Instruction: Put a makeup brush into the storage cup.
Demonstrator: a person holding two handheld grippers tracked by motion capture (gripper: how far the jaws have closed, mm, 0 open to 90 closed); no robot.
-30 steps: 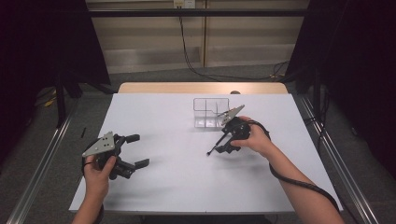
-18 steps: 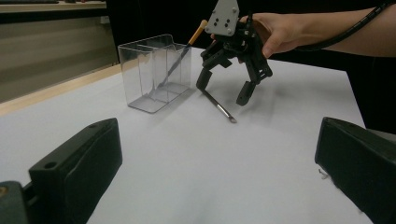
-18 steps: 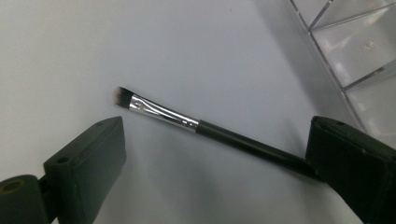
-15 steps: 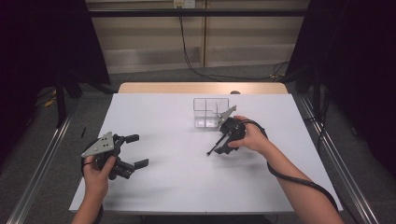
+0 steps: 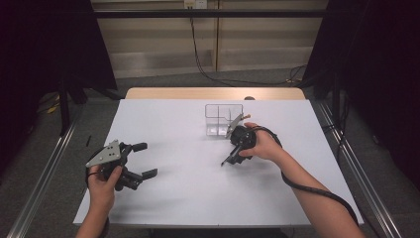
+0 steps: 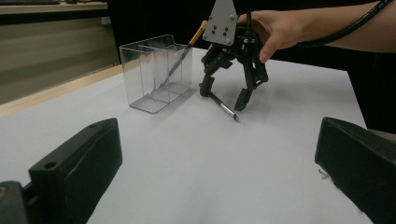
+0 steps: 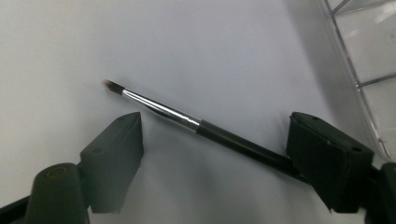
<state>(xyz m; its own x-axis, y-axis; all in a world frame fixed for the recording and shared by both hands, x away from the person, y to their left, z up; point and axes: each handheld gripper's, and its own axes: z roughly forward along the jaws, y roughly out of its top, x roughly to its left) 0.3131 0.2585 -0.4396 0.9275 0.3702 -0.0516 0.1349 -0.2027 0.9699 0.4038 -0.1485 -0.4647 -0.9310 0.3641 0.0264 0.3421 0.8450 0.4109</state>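
A slim black-handled brush (image 7: 187, 122) with a silver ferrule lies flat on the white table (image 5: 173, 198), just beside a clear divided holder (image 5: 220, 119); a second, orange-tipped brush (image 6: 180, 58) leans inside that holder; the right gripper (image 6: 227, 95) hangs over the lying brush with its jaws straddling it, which have just been closing yet are not pressing on it; well apart, the left gripper (image 5: 143, 159) rests near the table's front edge, jaws wide with nothing between them.
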